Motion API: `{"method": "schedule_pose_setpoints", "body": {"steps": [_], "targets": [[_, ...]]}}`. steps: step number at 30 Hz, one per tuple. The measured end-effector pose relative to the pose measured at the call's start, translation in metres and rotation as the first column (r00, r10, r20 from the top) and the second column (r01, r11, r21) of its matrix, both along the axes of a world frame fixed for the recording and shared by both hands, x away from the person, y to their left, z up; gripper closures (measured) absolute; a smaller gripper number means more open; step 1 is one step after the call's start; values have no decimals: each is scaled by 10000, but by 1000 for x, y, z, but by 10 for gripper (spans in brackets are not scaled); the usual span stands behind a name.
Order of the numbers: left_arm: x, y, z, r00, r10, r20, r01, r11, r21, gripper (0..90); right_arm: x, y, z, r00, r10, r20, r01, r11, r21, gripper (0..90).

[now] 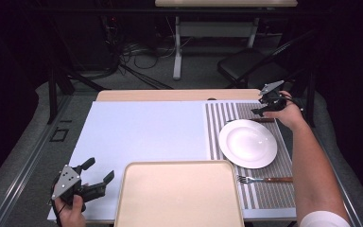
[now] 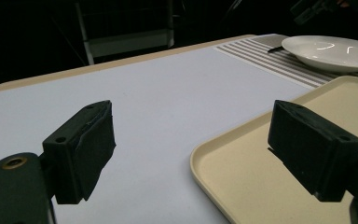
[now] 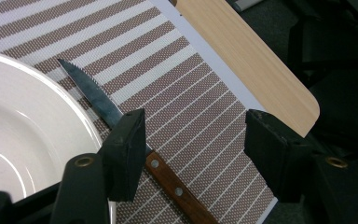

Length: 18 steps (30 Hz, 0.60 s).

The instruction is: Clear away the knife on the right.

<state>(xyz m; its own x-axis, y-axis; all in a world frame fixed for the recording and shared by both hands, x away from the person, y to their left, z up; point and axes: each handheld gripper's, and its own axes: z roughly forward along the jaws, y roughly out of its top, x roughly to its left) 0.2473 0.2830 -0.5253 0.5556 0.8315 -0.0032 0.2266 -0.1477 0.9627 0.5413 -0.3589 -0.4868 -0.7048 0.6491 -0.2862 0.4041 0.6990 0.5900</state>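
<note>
Beyond the plate (image 1: 248,143), on the striped mat (image 1: 260,194), lies the knife (image 3: 121,122). Right tool (image 3: 193,154) hovers over it, jaws apart, straddling the handle end. Thin, stiff and light; blade serrated, so grab the wooden handle. Left tool (image 2: 191,154) gapes empty by the tray (image 1: 177,194).

Knife (image 3: 121,121): handle end cut off by bottom edge, blade part hidden behind near jaw. Plate (image 3: 23,121): cropped at left. Tray (image 1: 179,194): front edge cropped
</note>
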Motion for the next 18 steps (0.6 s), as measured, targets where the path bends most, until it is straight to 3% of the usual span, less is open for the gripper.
{"method": "schedule_pose_setpoints", "body": {"steps": [3,14,18], "targets": [[0,0,0,10000,-7,-4,7,10000,-3,148,1,4,-4,9998,183,-5,-183,9957,-904,391],[0,0,-1,10000,-43,-49,43,10000,-41,148,0,3,-13,9978,580,-310,-624,9839,-1673,411],[0,-1,-1,10000,-63,-48,63,10000,19,148,-1,7,-16,9952,635,-739,-795,9677,-2391,420]]}}
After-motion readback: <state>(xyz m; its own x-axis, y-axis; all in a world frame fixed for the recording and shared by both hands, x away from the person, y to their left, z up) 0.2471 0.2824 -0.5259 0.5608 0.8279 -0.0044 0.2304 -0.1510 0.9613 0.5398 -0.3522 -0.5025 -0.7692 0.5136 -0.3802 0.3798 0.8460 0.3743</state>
